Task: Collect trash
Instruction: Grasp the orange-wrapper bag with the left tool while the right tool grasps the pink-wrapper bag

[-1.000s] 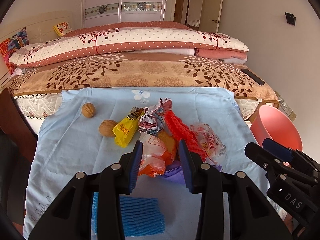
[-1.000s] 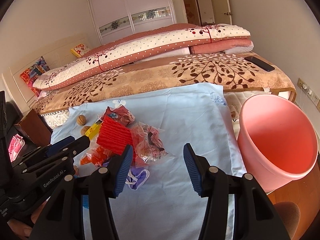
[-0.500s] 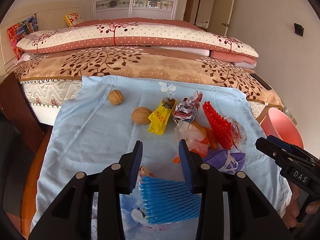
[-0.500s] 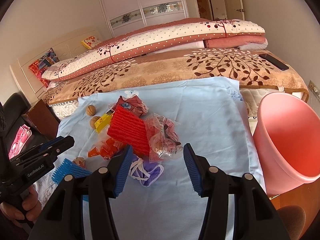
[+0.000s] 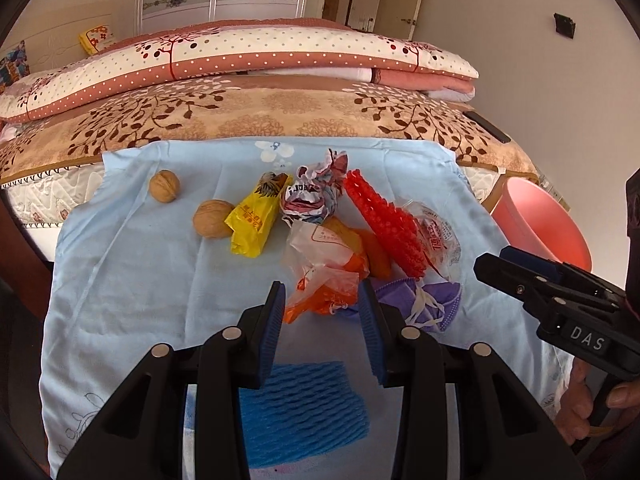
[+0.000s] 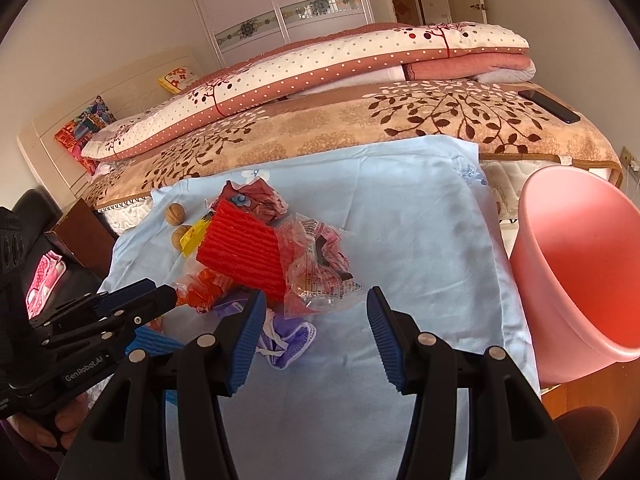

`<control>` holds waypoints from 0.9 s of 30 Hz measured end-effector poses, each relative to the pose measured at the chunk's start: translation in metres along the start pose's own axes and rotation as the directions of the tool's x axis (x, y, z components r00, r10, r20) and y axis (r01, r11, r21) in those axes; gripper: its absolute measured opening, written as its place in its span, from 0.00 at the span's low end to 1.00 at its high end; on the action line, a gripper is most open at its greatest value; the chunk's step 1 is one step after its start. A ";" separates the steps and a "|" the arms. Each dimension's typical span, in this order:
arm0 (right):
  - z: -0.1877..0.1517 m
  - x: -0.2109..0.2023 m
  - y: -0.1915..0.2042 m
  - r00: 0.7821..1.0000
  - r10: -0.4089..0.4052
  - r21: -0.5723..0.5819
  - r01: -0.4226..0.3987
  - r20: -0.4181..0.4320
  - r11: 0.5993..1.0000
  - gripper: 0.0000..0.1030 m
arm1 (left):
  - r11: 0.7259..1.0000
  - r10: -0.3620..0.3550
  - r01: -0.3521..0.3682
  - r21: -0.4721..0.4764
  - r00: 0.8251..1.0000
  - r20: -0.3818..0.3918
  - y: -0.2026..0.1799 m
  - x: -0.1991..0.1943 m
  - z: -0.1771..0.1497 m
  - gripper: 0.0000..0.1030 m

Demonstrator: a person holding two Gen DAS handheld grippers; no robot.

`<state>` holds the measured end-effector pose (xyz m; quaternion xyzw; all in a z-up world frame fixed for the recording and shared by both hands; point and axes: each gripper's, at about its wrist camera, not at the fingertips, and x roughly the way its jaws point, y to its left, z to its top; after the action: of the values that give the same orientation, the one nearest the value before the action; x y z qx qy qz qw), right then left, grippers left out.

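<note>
Two walnuts (image 5: 186,204) and heaped trash (image 5: 340,240) lie on a blue cloth (image 5: 132,280); the left hand-held gripper (image 5: 322,320) hovers spread, empty, aimed at orange wrappers (image 5: 328,292). The right hand-held gripper (image 6: 316,332), likewise spread and empty, waits beside a pink bin (image 6: 580,272) set close for dropping.

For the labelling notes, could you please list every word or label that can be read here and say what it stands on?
"DAS": a plate on the right claw.
"GenRobot.AI": the body of the left claw.
Yellow wrapper: red print, too blurred to read.
Crumpled wrapper: dark letters, creased, not readable.
Clear bag: print too small.
</note>
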<state>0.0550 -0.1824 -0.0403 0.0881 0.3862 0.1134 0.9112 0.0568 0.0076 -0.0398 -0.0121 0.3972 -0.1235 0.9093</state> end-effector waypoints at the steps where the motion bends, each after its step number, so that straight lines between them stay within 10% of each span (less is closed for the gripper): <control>1: 0.000 0.001 -0.001 1.000 0.001 0.002 -0.001 -0.003 1.000 0.50 | 1.000 0.007 -0.007 0.009 1.000 -0.006 0.000 0.004 -0.001 0.37; 27: 0.005 0.021 0.004 0.999 0.005 -0.016 -0.006 -0.048 1.000 0.50 | 0.990 -0.101 0.102 0.102 0.995 -0.016 0.020 0.010 -0.003 0.37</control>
<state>0.0719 -0.1730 -0.0505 0.0791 0.4068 0.1213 0.9020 0.0655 0.0250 -0.0518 0.0151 0.3939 -0.1900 0.8992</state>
